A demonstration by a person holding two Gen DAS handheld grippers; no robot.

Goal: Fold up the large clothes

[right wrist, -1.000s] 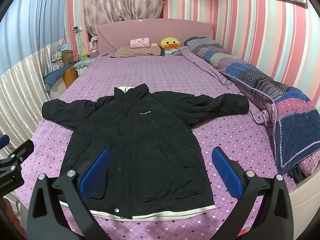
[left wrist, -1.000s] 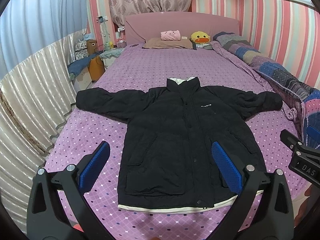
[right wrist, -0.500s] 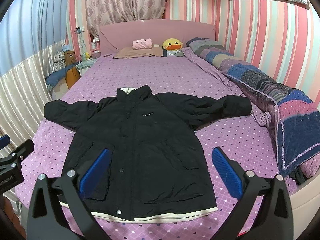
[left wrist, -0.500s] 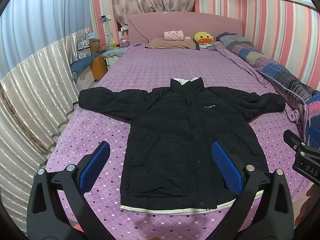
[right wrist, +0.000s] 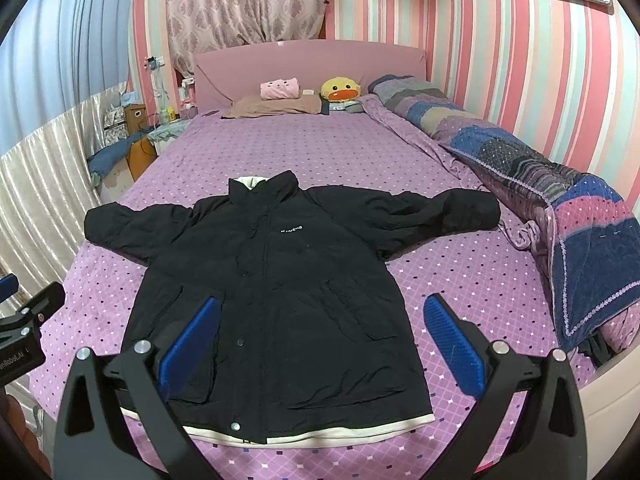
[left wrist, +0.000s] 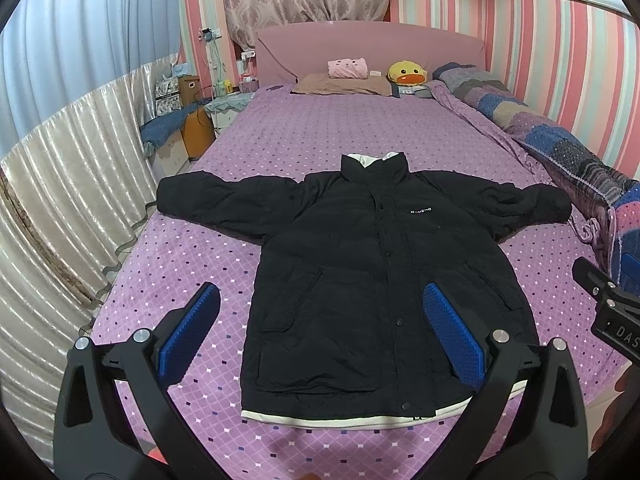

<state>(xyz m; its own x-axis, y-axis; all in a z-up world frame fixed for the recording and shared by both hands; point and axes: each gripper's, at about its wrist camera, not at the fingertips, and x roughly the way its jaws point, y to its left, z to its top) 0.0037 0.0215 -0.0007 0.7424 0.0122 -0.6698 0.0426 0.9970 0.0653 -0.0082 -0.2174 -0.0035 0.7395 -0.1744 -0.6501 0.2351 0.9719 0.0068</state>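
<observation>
Far left, beyond the bed's edge: cream pleated curtain [left wrist: 68,184] and cluttered bedside stand [left wrist: 188,116]. Left gripper [left wrist: 320,332] hovering above the near end of the bed, blue pads [left wrist: 188,332] spread wide apart, gripping nothing. Centre of the purple dotted bedsheet [left wrist: 304,136]: black coat [left wrist: 360,264] laid flat, front up, buttoned, sleeves stretched out to both sides, cream hem nearest, collar toward the far headboard – untouched by either tool. Right gripper [right wrist: 320,332] likewise above the near hem, pads parted, empty. Far end: pink pillow [right wrist: 280,89] just beside yellow duck plush [right wrist: 340,89]. Right edge – patchwork quilt [right wrist: 552,188] bunched along the striped wall
</observation>
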